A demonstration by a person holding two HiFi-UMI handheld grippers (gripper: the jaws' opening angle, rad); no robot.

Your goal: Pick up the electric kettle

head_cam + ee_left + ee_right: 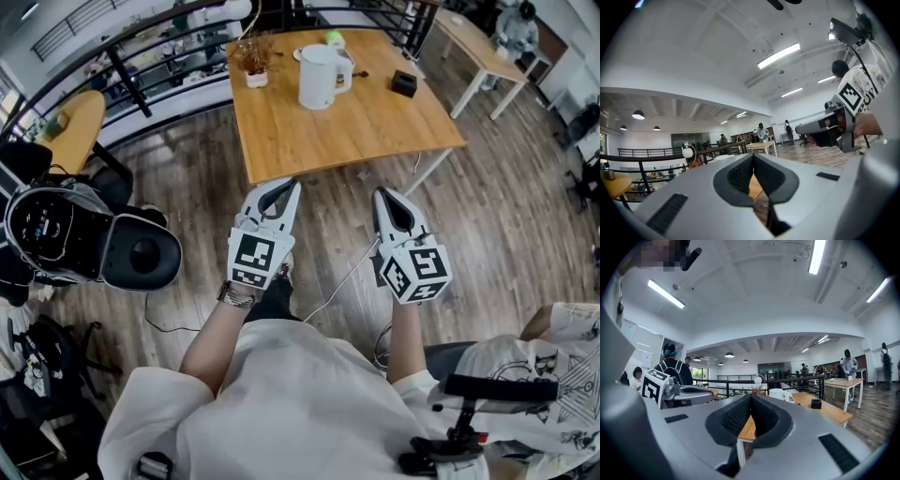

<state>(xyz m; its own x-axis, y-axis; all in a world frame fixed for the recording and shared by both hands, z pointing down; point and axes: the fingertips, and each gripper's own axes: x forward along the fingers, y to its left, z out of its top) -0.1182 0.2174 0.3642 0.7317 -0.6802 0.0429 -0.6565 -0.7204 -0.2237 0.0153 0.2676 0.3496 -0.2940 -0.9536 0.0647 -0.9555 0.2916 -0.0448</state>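
Head view shows left gripper (pixel 280 186) and right gripper (pixel 386 195), fingers together, near table (pixel 375 127); kettle (pixel 319 77) between plant (pixel 253 58) and box (pixel 404 83).

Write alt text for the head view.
Seen from above, a person in a white shirt holds two grey claws, the left claw and the right claw, both shut and empty, short of a square light-wood table. On it stand a white electric kettle, a small potted plant and a small black box.
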